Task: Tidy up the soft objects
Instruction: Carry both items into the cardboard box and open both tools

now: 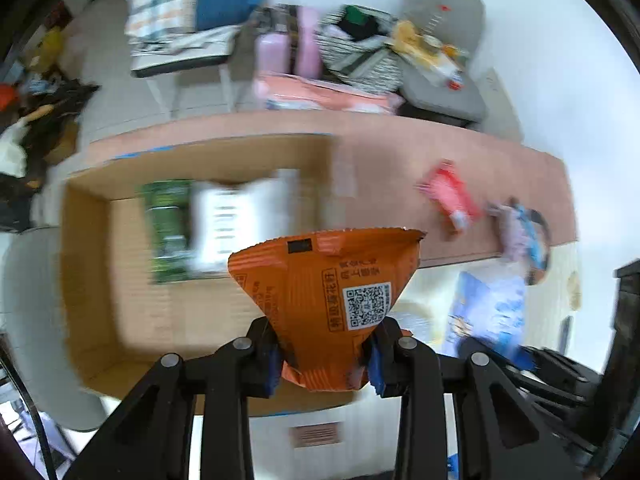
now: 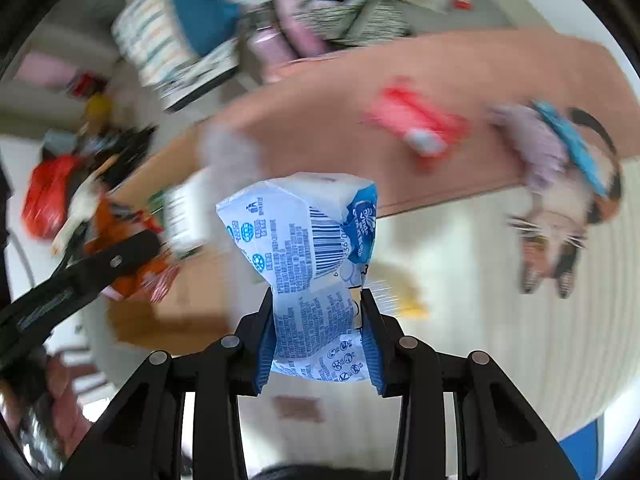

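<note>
My left gripper point(image 1: 324, 356) is shut on an orange snack packet point(image 1: 328, 284) and holds it above the open cardboard box point(image 1: 92, 280). In the box lie a green packet point(image 1: 166, 232) and a white packet point(image 1: 236, 224). My right gripper point(image 2: 318, 340) is shut on a white and blue tissue pack point(image 2: 304, 248), held in the air. The left gripper point(image 2: 80, 276) with the orange packet shows at the left of the right wrist view. A red packet point(image 1: 452, 196) point(image 2: 416, 128) and a plush cat toy point(image 1: 520, 236) point(image 2: 560, 184) lie on the pink mat point(image 1: 380, 152) point(image 2: 460, 64).
The white and blue tissue pack point(image 1: 488, 312) in my right gripper shows at the lower right of the left wrist view. Behind the mat stand chairs point(image 1: 444, 92) piled with bags, cushions and clothes point(image 1: 352, 56). Dark clutter point(image 1: 36, 120) lies at the far left. The views are motion blurred.
</note>
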Demonstrator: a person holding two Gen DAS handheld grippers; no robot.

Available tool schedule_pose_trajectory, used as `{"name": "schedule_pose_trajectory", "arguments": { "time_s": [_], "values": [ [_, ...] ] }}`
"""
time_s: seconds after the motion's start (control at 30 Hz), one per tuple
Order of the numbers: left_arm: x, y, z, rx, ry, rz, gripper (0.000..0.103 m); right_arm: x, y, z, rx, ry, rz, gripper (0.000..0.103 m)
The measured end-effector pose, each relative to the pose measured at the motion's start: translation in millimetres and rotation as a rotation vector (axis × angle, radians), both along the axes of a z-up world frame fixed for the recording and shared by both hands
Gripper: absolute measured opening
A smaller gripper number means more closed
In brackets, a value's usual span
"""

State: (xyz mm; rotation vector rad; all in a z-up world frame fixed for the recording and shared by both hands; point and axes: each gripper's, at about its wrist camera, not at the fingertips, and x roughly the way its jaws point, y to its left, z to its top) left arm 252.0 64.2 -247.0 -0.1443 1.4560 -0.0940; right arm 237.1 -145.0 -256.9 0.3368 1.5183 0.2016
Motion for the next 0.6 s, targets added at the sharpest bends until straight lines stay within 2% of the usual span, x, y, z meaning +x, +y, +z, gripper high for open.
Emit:
{"name": "schedule_pose_trajectory", "arguments": {
  "time_s": [0.07,0.13,0.33,0.47,0.6],
  "values": [
    [1,28,-1,0.049,-0.004,0.027,0.03,-6,34,4,0.011,-0.005,0.059,0.04],
    [6,55,-16,0.092,0.002,0.052,0.03,-6,72,-2,0.003,-0.001,0.112,0.04],
    [37,127,-77,0.154,0.108,0.11,0.03,-1,154,-53,-0.035,0.085,0.164,0.04],
    [57,143,-111,0.154,0.163,0.095,0.03,0,173,-90,-0.069,0.134,0.174,0.04],
    [68,150,-131,0.173,0.199,0.079,0.03,0,190,-121,-0.095,0.184,0.178,0.04]
  ]
}}
